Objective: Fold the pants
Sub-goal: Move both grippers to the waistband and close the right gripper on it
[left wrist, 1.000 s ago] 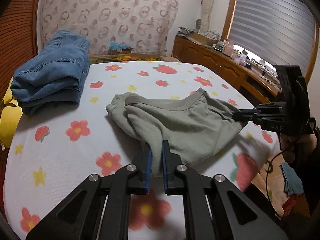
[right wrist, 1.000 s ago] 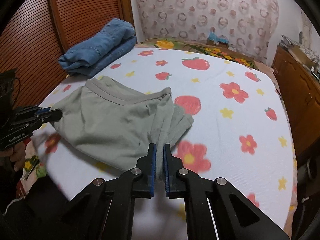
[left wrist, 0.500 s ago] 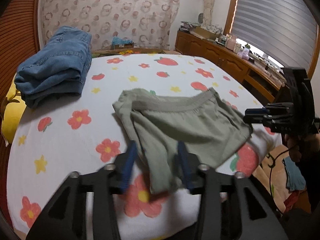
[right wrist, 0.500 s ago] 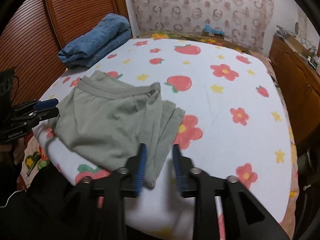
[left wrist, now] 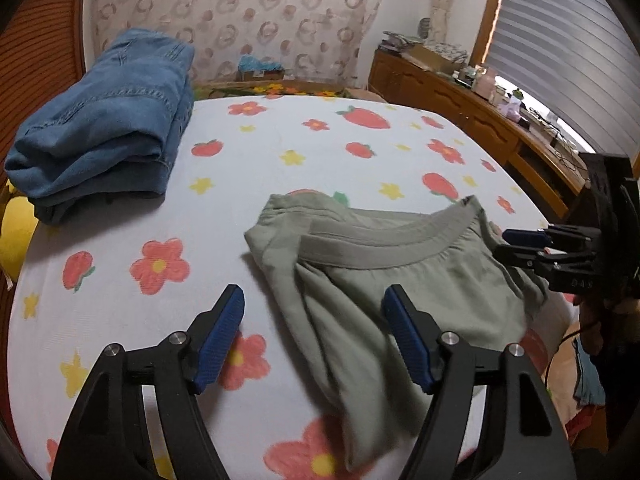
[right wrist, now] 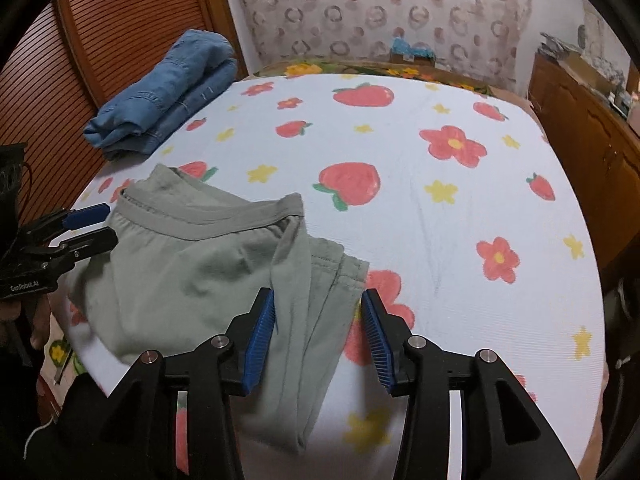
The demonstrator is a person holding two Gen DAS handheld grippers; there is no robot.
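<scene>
Left wrist view: the green pants (left wrist: 400,280) lie on the bed (left wrist: 320,152), near its front edge, waistband toward the far side and the legs doubled over toward the camera. The step in hand looks like the release after a fold. The left gripper (left wrist: 316,336) has just been opening; its jaws stand wide apart, the folded leg end lies between them, and neither blue pad presses on cloth. The right gripper (left wrist: 520,244) shows at the right edge, beside the pants' far corner, jaws slightly parted, with no cloth seen between them. Folded jeans (left wrist: 104,120) sit well apart at the back left. Right wrist view: the right gripper (right wrist: 318,332) has also just been opening; its jaws are apart, less wide than the left's, and straddle the layered leg hems without clamping. The left gripper (right wrist: 96,224) is at the left edge, just beside the pants (right wrist: 192,268). Next move, by my judgement: back both grippers clear, then re-grip one end for a further fold, or smooth the stack; the loose hems could shift if snagged.
</scene>
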